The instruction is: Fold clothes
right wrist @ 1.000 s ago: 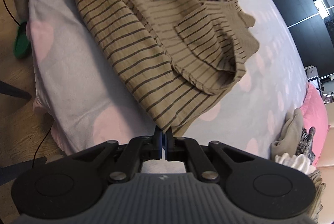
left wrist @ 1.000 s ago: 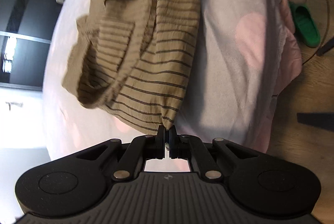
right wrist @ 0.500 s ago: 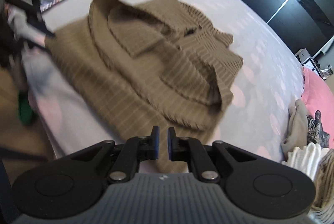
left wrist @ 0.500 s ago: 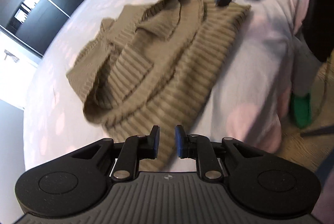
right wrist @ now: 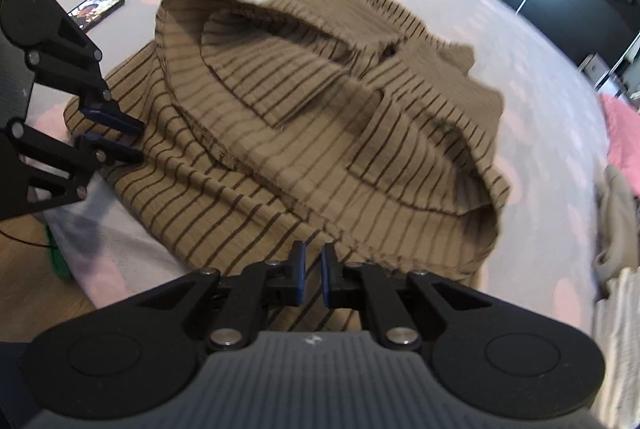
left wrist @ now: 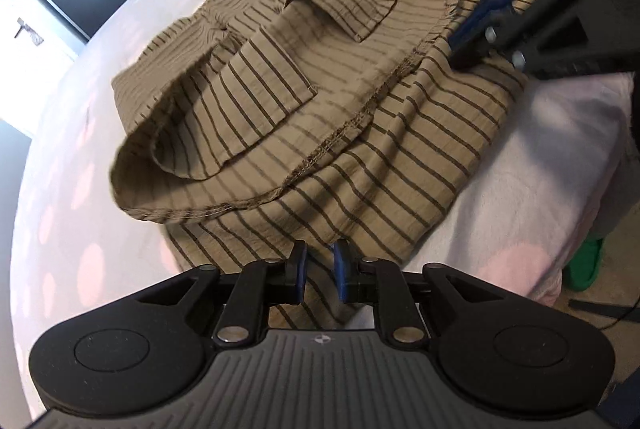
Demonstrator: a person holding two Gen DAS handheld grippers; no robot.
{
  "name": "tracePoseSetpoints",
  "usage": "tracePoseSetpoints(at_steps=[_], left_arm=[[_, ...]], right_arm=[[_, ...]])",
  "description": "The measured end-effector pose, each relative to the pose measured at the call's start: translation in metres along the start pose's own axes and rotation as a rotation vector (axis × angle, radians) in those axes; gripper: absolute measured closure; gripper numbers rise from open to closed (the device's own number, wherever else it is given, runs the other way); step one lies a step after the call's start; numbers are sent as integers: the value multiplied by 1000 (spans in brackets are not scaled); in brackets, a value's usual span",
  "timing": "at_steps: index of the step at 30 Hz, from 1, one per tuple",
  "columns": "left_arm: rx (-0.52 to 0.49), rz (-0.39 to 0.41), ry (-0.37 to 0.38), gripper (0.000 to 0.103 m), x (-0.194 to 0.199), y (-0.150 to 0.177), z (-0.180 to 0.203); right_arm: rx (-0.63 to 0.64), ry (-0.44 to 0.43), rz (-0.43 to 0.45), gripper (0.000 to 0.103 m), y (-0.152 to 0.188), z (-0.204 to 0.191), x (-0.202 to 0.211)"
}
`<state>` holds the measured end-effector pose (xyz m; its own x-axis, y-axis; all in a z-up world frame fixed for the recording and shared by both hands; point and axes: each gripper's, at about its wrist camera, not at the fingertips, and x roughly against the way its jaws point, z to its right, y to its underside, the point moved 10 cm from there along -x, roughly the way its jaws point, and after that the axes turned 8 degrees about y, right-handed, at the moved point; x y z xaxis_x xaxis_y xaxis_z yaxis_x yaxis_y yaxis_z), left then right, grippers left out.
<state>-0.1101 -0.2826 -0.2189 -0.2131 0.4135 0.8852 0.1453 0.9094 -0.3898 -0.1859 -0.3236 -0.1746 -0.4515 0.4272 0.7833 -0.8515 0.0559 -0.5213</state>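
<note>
A tan shirt with dark stripes [left wrist: 320, 101] lies loosely folded on the bed, collar and sleeves bunched on top; it also shows in the right wrist view [right wrist: 320, 133]. My left gripper [left wrist: 320, 275] is open a little and empty, just above the shirt's near hem. My right gripper [right wrist: 313, 279] is open a little and empty, over the opposite hem. Each gripper shows in the other's view: the right one [left wrist: 476, 37] at the shirt's far edge, the left one [right wrist: 116, 137] at the shirt's left edge.
The bed has a pale sheet with pink dots [left wrist: 72, 189]. A phone [right wrist: 96, 9] lies on the bed beyond the shirt. A pile of other clothes [right wrist: 616, 229] and a pink pillow [right wrist: 624, 133] sit at the right. A green slipper [left wrist: 584, 261] is on the wooden floor.
Both grippers were shut on the shirt's hem corners a second ago. They have let go, opened slightly and tilted up over the shirt, which now lies on the bed.
</note>
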Motion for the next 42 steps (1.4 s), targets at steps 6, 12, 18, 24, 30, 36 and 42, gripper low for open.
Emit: tracePoseSetpoints(at_steps=[6,12,18,24,30,36,42], left_arm=[[-2,60,-11,90,-11,-17,-1],[-24,123,-44,90,-14,-30,1],[-72,134,-67,90,-3,-33,5],[-187,186,-154,89,23,-28,16],[-317,202,-285,72,35,-22,18],[-542,119,-362,61,12,-9,32],[-639,130,-470,63,-4,-9,37]], right_arm=[[9,20,0,94,-1,-2,-20],[-63,81,2,93,-12,15,-35],[-45,53,-8,93,-16,15,-31],[27,26,101,80,-15,9,4],[263,159,197,73,-6,-3,21],[449,228,148,70,12,-10,6],[515,318,186,81,10,-10,-2]])
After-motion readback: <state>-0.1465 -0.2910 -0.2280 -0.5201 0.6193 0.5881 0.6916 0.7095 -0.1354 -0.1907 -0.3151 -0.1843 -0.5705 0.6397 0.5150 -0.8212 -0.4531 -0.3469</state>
